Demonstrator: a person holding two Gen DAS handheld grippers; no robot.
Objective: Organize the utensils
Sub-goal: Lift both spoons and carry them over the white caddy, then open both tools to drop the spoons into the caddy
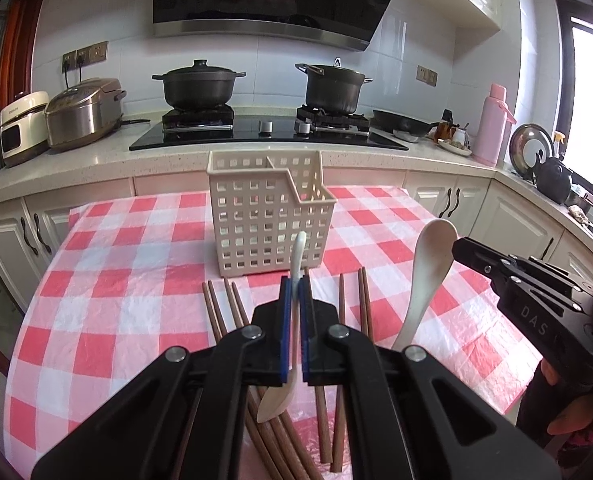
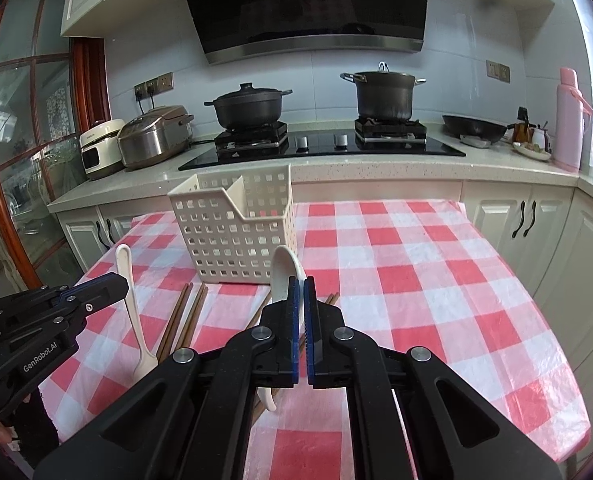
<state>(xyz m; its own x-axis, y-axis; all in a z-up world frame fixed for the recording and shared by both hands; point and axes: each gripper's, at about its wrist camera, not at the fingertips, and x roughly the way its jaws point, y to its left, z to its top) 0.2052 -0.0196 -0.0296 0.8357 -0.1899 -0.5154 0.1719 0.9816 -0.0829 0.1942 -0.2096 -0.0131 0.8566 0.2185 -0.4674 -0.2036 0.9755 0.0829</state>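
A cream slotted utensil basket [image 1: 270, 216] with two compartments stands on the red-checked table; it also shows in the right wrist view [image 2: 236, 236]. My left gripper [image 1: 295, 284] is shut on a white spoon [image 1: 280, 392], handle up, bowl down, held above the table. My right gripper [image 2: 301, 286] is shut on a second white spoon [image 2: 282, 276], bowl up; it also shows in the left wrist view [image 1: 424, 276]. Several brown chopsticks [image 1: 216, 312] lie on the cloth in front of the basket, under both grippers.
The checked tablecloth [image 2: 436, 280] covers the table. Behind it runs a counter with a stove [image 1: 264, 128], two black pots [image 1: 198, 84], a rice cooker [image 1: 82, 112], a pan and a pink thermos [image 1: 492, 124]. Cabinets stand left and right.
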